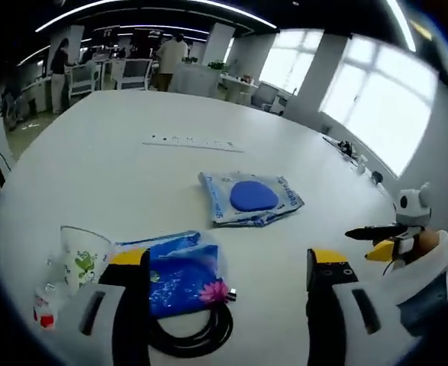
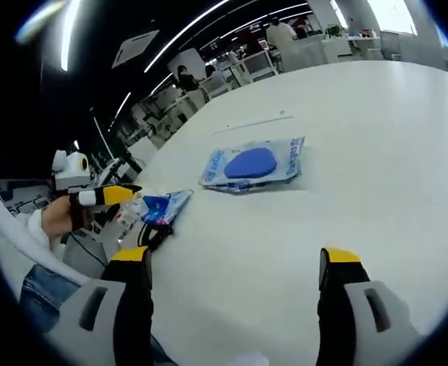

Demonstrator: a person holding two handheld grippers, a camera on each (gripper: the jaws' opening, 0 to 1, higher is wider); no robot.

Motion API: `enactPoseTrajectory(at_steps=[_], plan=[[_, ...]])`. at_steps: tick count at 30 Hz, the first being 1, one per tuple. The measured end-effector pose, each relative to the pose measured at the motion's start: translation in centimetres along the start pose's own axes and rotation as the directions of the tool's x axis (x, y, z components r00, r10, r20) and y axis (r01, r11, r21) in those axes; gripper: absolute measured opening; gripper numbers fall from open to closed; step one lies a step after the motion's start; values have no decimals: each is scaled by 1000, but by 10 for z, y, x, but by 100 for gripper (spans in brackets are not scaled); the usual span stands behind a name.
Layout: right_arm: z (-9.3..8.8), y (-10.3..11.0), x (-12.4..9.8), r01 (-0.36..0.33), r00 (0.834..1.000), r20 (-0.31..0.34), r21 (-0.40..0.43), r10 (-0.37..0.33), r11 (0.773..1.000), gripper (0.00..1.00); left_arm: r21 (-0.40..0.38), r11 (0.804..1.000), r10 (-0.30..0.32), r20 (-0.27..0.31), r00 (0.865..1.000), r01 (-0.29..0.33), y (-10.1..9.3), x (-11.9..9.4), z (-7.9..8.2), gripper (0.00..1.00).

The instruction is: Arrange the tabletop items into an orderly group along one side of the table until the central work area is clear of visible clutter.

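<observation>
Left gripper view: jaws apart above table [image 1: 132, 183]

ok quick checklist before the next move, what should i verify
1. Left tongs open with nothing between them: ok.
2. Right tongs open with nothing between them: ok.
3. Flat pale blue packet with a round blue patch moved out of the middle of the white table: not ok, it lies alone there.
4. Blue flowered plastic bag, coiled black cable and clear plastic cup with a green print grouped near the table edge: ok.
5. Cable free of the bag: cannot tell, the bag covers part of it.
</observation>
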State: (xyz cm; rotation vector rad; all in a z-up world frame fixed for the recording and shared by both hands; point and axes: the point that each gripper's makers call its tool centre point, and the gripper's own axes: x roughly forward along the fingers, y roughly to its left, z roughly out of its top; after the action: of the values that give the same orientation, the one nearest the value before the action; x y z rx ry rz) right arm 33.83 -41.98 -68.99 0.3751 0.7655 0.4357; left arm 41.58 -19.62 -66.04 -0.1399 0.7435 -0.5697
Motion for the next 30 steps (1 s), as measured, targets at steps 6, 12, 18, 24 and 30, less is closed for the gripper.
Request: enactPoseTrajectory(at_steps=[6,12,18,24,30], plan=[[-2,1,-1,3,1000,-6,6,-3,1000,90,-21,999,30,-2,1000,-30,12,-12,-12,86],[-1,4,-1,-2,1000,-5,12,2,1000,90,-47,998,44,3,999,-44,17,-18,-15,86],[-2,5,-2,-1,1000,-5,25,1,1000,89,-60,998,37,14,999,-36,17,-16,-13,85],[-3,2,-4,7,1000,0,41,-7,999,88,-59,998,30,9,1000,-29,14,-14,-15,84],[-4,0,-5,9,1000,3,57,-9,998,87,-64,997,36,9,999,-35,16,-16,-16,84]])
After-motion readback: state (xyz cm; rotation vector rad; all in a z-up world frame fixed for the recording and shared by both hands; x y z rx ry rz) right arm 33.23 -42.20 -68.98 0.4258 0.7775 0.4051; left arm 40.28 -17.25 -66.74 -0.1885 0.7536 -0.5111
